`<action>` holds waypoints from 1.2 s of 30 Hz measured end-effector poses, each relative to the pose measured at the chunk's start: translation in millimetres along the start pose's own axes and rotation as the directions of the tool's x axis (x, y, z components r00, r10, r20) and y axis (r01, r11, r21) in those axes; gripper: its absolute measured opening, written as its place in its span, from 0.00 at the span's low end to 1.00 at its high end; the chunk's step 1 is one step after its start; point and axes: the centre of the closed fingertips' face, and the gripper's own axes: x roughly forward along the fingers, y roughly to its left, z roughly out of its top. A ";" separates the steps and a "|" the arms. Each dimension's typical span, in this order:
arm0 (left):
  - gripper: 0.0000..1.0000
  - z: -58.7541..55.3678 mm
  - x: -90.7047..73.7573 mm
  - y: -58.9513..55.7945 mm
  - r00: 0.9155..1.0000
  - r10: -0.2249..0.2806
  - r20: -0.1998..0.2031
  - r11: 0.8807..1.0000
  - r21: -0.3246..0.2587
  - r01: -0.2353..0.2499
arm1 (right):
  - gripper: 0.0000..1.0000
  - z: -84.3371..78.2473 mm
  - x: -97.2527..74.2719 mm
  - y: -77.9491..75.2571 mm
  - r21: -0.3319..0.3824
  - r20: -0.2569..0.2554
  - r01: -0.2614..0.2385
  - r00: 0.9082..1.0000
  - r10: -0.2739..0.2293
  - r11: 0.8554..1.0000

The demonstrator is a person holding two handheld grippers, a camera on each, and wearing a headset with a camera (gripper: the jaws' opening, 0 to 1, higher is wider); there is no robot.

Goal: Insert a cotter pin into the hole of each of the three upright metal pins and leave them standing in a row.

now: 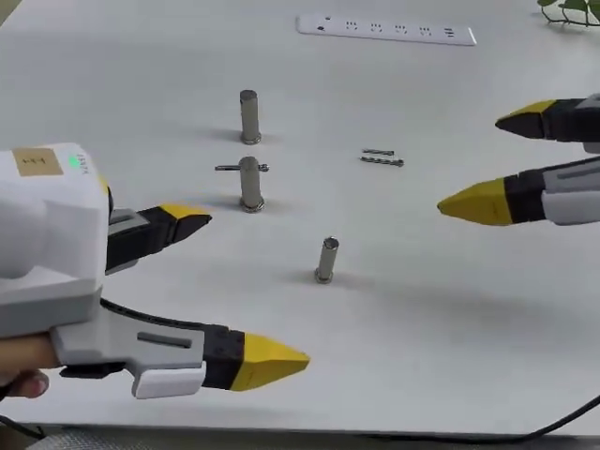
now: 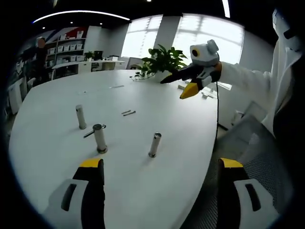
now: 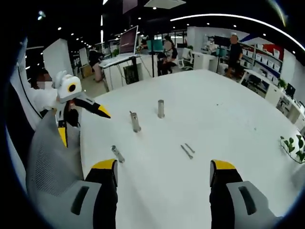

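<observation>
Jaws on both grippers stand spread and empty: the left gripper point(image 1: 256, 289) hangs near the upright pins, the right gripper point(image 1: 468, 161) beside the two loose cotter pins point(image 1: 382, 157), probably placed to pick one up. On the table point(image 1: 450, 309), the middle pin point(image 1: 249, 183) already carries a cotter pin point(image 1: 241, 168) through its hole; the far pin point(image 1: 248, 115) and the near pin point(image 1: 326, 259) stand bare, the near one off their line.

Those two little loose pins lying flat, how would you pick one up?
Probably from straight above, pinching the nearer cotter pin across its thin shaft: it lies flat on the table, so only its long sides are free.
</observation>
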 end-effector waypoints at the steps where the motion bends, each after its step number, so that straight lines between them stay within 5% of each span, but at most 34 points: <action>1: 0.99 -0.2 -0.7 0.7 1.000 0.004 0.002 1.000 -0.002 -0.004 | 0.76 1.3 4.5 -4.9 -0.005 -0.009 -0.013 1.000 0.013 1.000; 15: 0.97 -5.6 -11.0 8.4 0.999 0.052 0.013 0.998 -0.039 -0.051 | 0.56 8.8 64.4 -36.6 -0.124 -0.146 -0.104 0.986 0.086 0.987; 20: 0.96 -10.0 -13.2 10.8 0.998 0.061 0.011 0.997 -0.057 -0.060 | 0.43 -7.0 82.6 -58.7 -0.192 -0.258 -0.122 0.964 0.069 0.974; 24: 0.96 -13.7 -14.1 11.1 0.998 0.058 -0.003 0.996 -0.061 -0.058 | 0.41 -9.5 88.5 -53.1 -0.182 -0.276 -0.139 0.957 0.084 0.973; 28: 0.95 -14.9 -13.9 13.0 0.998 0.063 0.000 0.995 -0.076 -0.062 | 0.35 -15.7 101.4 -65.6 -0.177 -0.303 -0.140 0.949 0.082 0.974; 33: 0.95 -18.4 -15.9 20.6 0.996 0.084 -0.005 0.993 -0.088 -0.084 | 0.15 -20.5 113.8 -69.8 -0.165 -0.316 -0.151 0.944 0.093 0.975; 36: 0.93 -18.5 -17.3 23.7 0.996 0.090 -0.002 0.991 -0.098 -0.090 | 0.13 -26.0 118.2 -67.6 -0.193 -0.353 -0.177 0.930 0.100 0.965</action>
